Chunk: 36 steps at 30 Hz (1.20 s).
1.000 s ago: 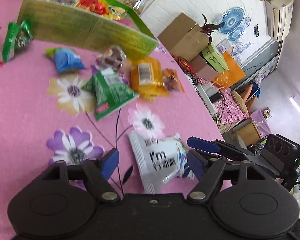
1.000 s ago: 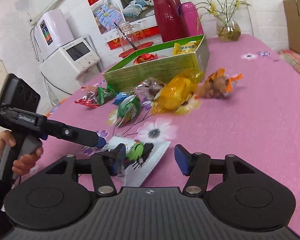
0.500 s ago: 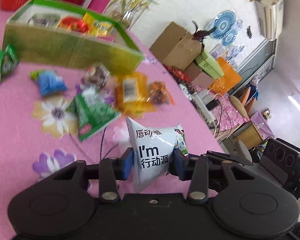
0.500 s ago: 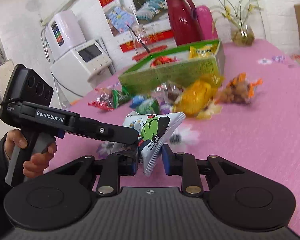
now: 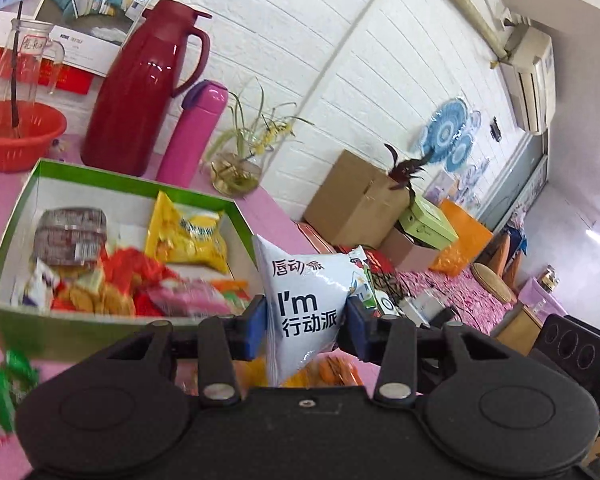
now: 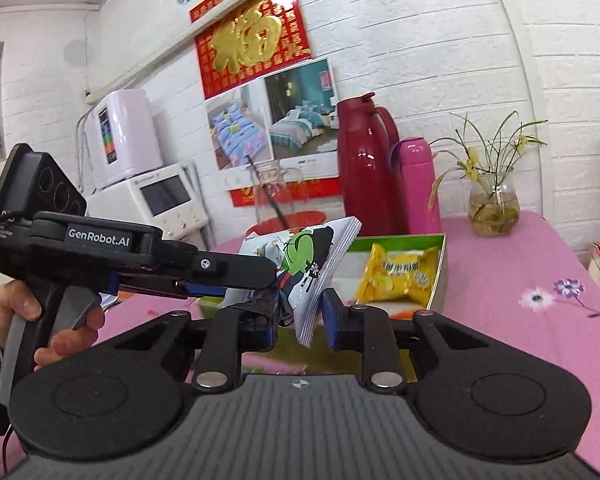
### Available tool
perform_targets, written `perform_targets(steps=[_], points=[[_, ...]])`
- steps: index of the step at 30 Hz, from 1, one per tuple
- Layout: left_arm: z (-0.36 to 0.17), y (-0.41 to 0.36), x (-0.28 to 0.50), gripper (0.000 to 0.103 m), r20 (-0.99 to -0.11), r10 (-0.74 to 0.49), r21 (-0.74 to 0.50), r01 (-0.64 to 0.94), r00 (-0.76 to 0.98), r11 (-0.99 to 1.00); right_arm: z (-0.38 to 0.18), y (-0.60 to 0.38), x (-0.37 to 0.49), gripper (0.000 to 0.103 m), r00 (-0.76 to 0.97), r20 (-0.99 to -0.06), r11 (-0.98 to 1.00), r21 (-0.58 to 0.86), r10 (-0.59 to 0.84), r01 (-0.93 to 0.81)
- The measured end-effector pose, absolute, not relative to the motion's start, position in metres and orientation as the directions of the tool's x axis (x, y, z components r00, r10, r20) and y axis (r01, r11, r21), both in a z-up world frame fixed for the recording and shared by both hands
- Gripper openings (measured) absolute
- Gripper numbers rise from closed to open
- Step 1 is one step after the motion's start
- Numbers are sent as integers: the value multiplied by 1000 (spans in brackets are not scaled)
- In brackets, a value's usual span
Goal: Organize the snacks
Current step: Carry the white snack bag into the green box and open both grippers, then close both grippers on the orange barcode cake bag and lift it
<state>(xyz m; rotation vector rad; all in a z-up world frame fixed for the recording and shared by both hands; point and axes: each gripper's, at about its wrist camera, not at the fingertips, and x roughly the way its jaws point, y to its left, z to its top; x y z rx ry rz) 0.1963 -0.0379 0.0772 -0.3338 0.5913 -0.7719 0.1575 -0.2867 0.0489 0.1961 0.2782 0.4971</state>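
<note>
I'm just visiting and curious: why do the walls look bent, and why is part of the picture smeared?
Left wrist view: the fisheye lens bows the brick wall; the snacks in the green box are smeared, while the white packet is sharp. Right wrist view: the same bowing, mostly sharp; window glare glints on the red thermos.

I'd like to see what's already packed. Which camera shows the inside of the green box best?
The left wrist view: it looks down into the green box, showing its snacks. The right wrist view sees only a corner with the yellow packet.
</note>
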Motion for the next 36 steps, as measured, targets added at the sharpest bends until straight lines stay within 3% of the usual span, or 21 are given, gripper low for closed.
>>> perform_targets(steps=[8, 9, 10, 11, 12, 14, 16, 22, 27, 29, 36], points=[[69, -48, 250, 26, -403, -699, -469, 523, 591, 712, 36, -289, 205, 42, 864, -231, 881, 277, 448, -383], [65, -49, 255, 35, -412, -691, -462, 517, 594, 720, 33, -288, 210, 46, 872, -246, 894, 267, 423, -359], [61, -50, 260, 56, -423, -679, -457, 506, 600, 732, 28, -285, 213, 52, 883, -267, 913, 247, 387, -325], [56, -50, 264, 70, -433, -667, -458, 489, 607, 742, 24, -283, 217, 53, 889, -288, 928, 222, 356, -299], [52, -48, 267, 102, -441, -650, -462, 465, 619, 755, 21, -281, 218, 54, 888, -306, 935, 202, 344, -293], [47, -43, 268, 103, -438, -629, -469, 434, 642, 769, 18, -281, 217, 62, 884, -319, 938, 179, 342, -298], [46, -40, 268, 103, -441, -627, -466, 433, 643, 772, 18, -280, 211, 83, 889, -306, 940, 146, 340, -309], [57, -37, 253, 103, -436, -625, -458, 439, 647, 773, 36, -278, 194, 85, 897, -268, 937, 112, 350, -332], [71, -37, 219, 103, -442, -618, -436, 447, 650, 781, 51, -276, 167, 94, 899, -245, 931, 107, 364, -348], [75, -34, 202, 103, -442, -609, -422, 446, 659, 789, 53, -275, 154, 100, 897, -256, 933, 98, 360, -346], [61, -20, 148, 103, -513, -567, -385, 418, 645, 823, 36, -272, 108, 101, 864, -346, 930, 97, 366, -355]])
